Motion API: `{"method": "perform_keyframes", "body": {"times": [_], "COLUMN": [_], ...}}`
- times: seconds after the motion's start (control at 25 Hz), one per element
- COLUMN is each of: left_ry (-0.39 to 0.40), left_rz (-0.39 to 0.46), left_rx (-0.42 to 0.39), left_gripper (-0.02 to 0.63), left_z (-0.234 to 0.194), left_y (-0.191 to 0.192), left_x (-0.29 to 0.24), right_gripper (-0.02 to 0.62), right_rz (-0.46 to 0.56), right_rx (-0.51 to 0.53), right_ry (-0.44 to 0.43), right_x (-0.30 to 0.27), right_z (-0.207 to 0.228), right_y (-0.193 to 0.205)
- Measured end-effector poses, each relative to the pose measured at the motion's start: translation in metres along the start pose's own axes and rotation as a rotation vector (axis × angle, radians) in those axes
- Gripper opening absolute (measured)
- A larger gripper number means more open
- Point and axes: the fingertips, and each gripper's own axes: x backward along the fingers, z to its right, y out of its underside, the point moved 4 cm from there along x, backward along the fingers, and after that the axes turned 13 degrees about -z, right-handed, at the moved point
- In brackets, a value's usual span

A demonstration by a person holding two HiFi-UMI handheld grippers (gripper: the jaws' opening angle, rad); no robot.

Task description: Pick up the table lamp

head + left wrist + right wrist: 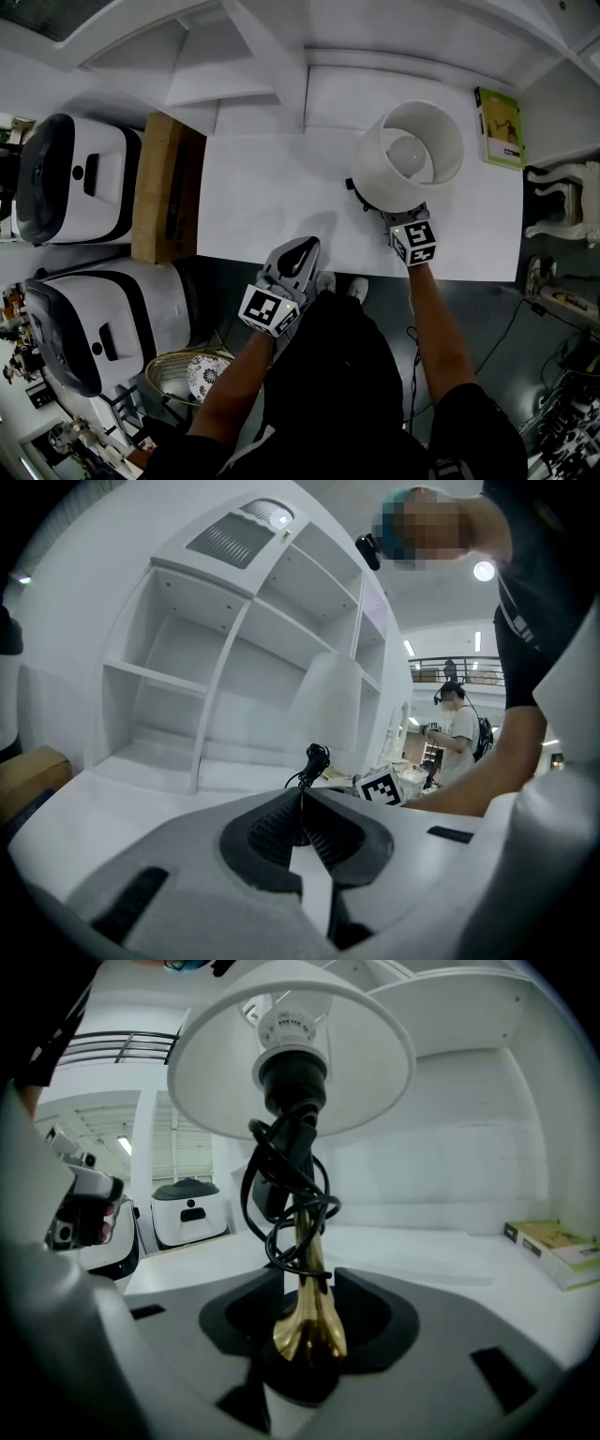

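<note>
Pinching the white-shaded table lamp's (302, 1269) brass stem, seemingly, is the right gripper (305, 1321); left gripper's (302, 819) fingers meet.

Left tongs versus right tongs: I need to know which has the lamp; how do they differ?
The left tongs are shut on nothing; the right tongs are shut on the table lamp, at its brass stem. The left tongs hover at the near edge of the table; the right tongs reach under the lampshade. Both are shut.
</note>
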Motion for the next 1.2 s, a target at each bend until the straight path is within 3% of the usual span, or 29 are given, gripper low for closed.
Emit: {"method": "perform_keyframes", "body": {"times": [1.2], "left_ry": [0.035], "left_rz": [-0.032], "left_rx": [0.006], "left_gripper": [0.02], "left_z": [-0.014], "left_y": [-0.007], "left_x": [-0.012], "right_gripper": [0.132], "right_rz": [-0.062], "right_rx": [-0.002], "right_ry": [0.006], "right_x": [-0.017], "right_z": [0.001], "right_y": [-0.003]}}
